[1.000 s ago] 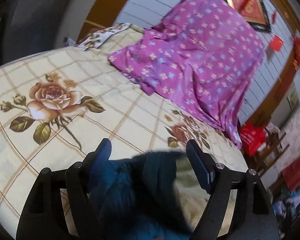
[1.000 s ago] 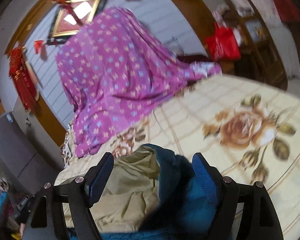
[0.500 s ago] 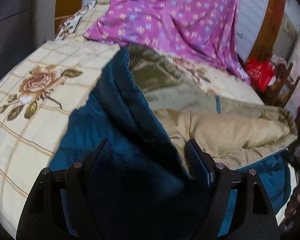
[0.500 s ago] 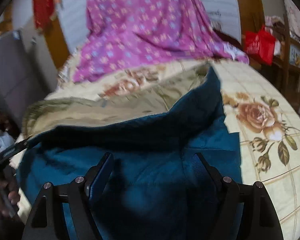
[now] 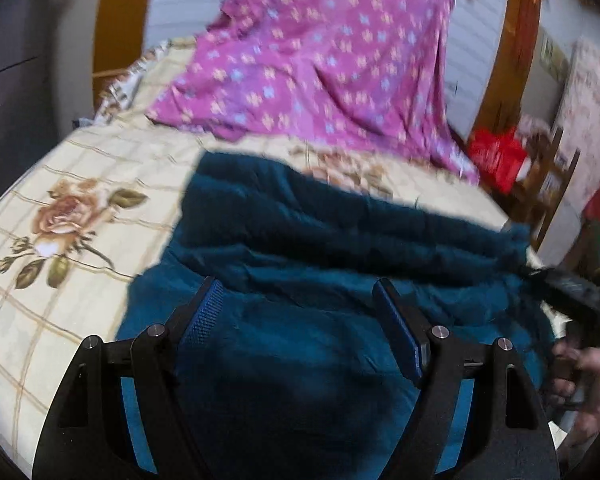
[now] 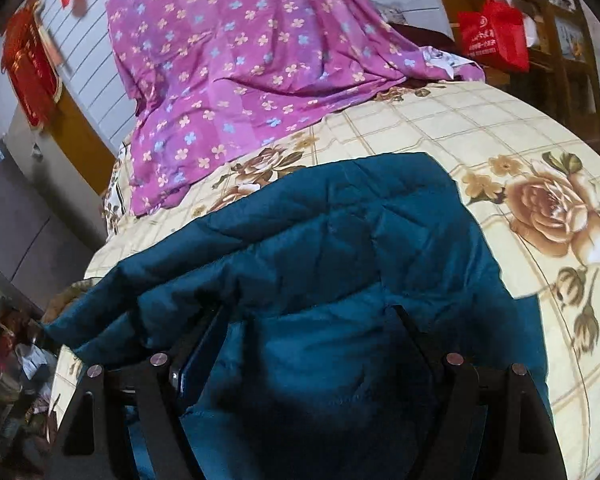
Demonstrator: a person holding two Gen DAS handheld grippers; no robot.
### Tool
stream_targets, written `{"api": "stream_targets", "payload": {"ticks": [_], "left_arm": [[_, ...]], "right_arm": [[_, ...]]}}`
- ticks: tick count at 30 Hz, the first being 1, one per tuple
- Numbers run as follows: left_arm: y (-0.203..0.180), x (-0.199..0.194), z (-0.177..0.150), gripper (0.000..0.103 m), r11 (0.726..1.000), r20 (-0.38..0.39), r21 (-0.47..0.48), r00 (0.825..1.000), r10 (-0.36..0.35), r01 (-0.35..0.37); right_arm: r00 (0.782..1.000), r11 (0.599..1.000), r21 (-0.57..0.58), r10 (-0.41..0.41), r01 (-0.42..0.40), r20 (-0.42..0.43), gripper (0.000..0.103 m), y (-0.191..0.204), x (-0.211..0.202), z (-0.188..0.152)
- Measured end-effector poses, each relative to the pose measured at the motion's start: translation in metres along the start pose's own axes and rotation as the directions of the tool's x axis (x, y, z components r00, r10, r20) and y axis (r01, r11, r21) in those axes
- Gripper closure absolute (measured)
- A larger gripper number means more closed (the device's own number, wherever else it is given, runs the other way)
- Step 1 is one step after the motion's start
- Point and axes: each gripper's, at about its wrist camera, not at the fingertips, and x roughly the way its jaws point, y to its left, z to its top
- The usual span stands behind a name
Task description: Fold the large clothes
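Your bed (image 6: pixel 440 120), spread with a cream checked sheet printed with brown roses, fills most of both views and carries everything that matters here. At its far end a purple cloth with small flowers (image 6: pixel 236 64) drapes down from the wall side and spills onto the sheet.

The teal quilted coat (image 6: pixel 340 248) lies across the near part of the bed, in front of the purple cloth and apart from it, with a strip of sheet between the two. It lies doubled over itself: a puffy folded edge runs across the middle, and only the teal outer side shows. In the left wrist view the same coat (image 5: pixel 340 232) stretches from beside a printed rose to the bed's right edge.

Beyond the bed, a red bag (image 6: pixel 494 36) sits by a wooden chair.

Your left gripper (image 5: pixel 300 292) has its fingers spread wide just over the coat, cloth lying under the gap, and neither blue pad presses on it. Your right gripper (image 6: pixel 308 312) is likewise spread, with coat fabric bulging up between the fingers; you are not pinching it.

At the right rim of the left wrist view, your hand (image 5: pixel 584 376) shows, blurred, on the other tool.
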Motion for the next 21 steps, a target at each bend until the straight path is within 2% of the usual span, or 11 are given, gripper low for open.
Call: {"api": "stream_targets", "payload": {"ticks": [2, 3, 4, 7, 9, 11, 13, 15, 18, 21], "left_arm": [[-0.009, 0.024, 0.004, 0.025, 1.000, -0.077, 0.022, 0.997, 0.004, -0.002], [-0.014, 0.037, 0.007, 0.025, 1.000, -0.109, 0.027, 0.994, -0.003, 0.006], [-0.018, 0.048, 0.011, 0.025, 0.999, -0.124, 0.033, 0.992, -0.004, 0.008], [-0.027, 0.079, 0.025, 0.025, 0.996, -0.136, 0.087, 0.990, 0.026, -0.014], [-0.020, 0.103, 0.037, 0.025, 0.989, -0.146, 0.099, 0.982, 0.119, -0.106], [-0.008, 0.124, 0.044, 0.025, 0.971, -0.136, 0.123, 0.965, 0.223, -0.207], [0.015, 0.144, 0.046, 0.025, 0.950, -0.141, 0.117, 0.942, 0.305, -0.290], [0.046, 0.158, 0.044, 0.023, 0.947, -0.172, 0.042, 0.931, 0.322, -0.319], [0.080, 0.165, 0.039, 0.021, 0.931, -0.199, -0.064, 0.919, 0.340, -0.359], [0.086, 0.165, 0.035, 0.021, 0.909, -0.178, -0.069, 0.902, 0.394, -0.411]], "right_arm": [[0.999, 0.997, -0.066, -0.027, 0.030, 0.044, 0.019, 0.010, -0.016, -0.005], [0.997, 0.994, -0.095, -0.051, 0.056, 0.062, 0.009, 0.014, -0.020, -0.006], [0.991, 0.984, -0.140, -0.097, 0.109, 0.091, 0.004, 0.021, -0.026, -0.009], [0.983, 0.962, -0.230, -0.112, 0.144, 0.146, 0.002, 0.028, -0.038, -0.016], [0.986, 0.958, -0.245, -0.122, 0.148, 0.117, 0.002, 0.024, -0.030, -0.016], [0.992, 0.967, -0.224, -0.126, 0.125, 0.011, 0.002, 0.011, -0.006, -0.012], [0.982, 0.971, -0.188, -0.169, 0.151, -0.082, 0.002, -0.005, 0.022, -0.010], [0.978, 0.971, -0.161, -0.190, 0.175, -0.085, 0.002, -0.018, 0.038, -0.005], [0.985, 0.979, -0.128, -0.165, 0.158, -0.046, 0.002, -0.026, 0.052, 0.003], [0.989, 0.982, -0.135, -0.142, 0.134, -0.050, 0.000, -0.022, 0.074, 0.007]]}}
